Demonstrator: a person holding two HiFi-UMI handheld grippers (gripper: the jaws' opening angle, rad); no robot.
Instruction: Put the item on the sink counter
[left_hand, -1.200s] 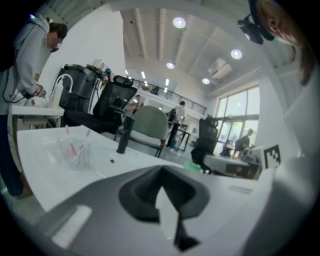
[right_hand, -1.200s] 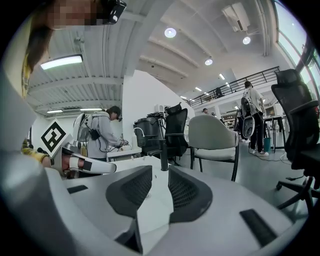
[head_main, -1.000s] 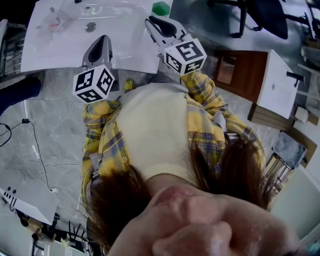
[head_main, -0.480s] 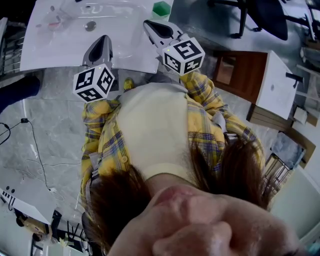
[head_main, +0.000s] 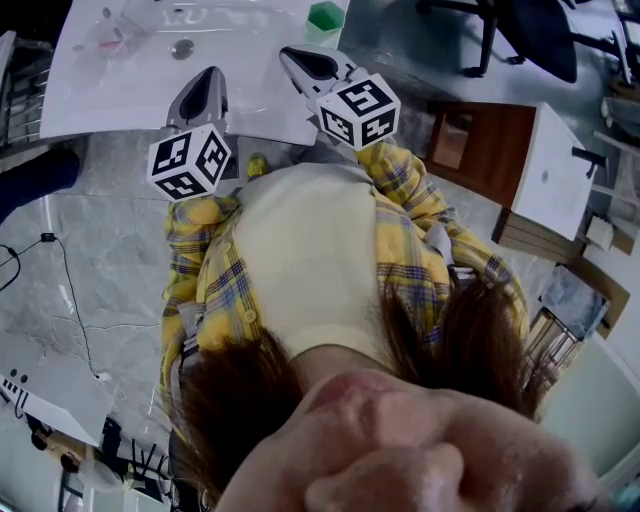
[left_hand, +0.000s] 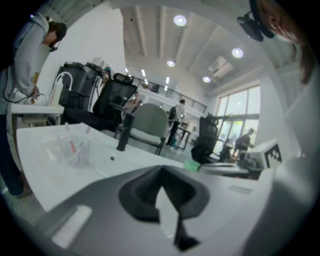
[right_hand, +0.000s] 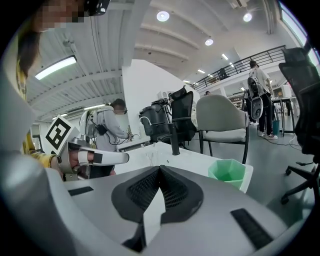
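The white sink counter (head_main: 110, 95) fills the top of the head view, with its basin drain (head_main: 182, 47). A small green cup (head_main: 323, 17) stands on its far right corner, also seen as the green cup (right_hand: 227, 172) and the green cup (left_hand: 191, 165). My right gripper (head_main: 290, 55) hovers over the counter's right part, just short of the cup, shut and empty; its jaws (right_hand: 160, 168) meet. My left gripper (head_main: 209, 74) is over the counter's front edge, jaws together with nothing between them (left_hand: 160, 168).
A clear plastic holder (head_main: 110, 35) with small items lies on the counter's far left. A black faucet (right_hand: 175, 140) stands behind the basin. A wooden cabinet (head_main: 480, 150) and an office chair (head_main: 530, 30) stand right of the sink. Cables (head_main: 70, 290) trail over the floor.
My right gripper's jaws have closed, and it has drawn back to the left, away from the green cup. The left gripper has barely shifted.
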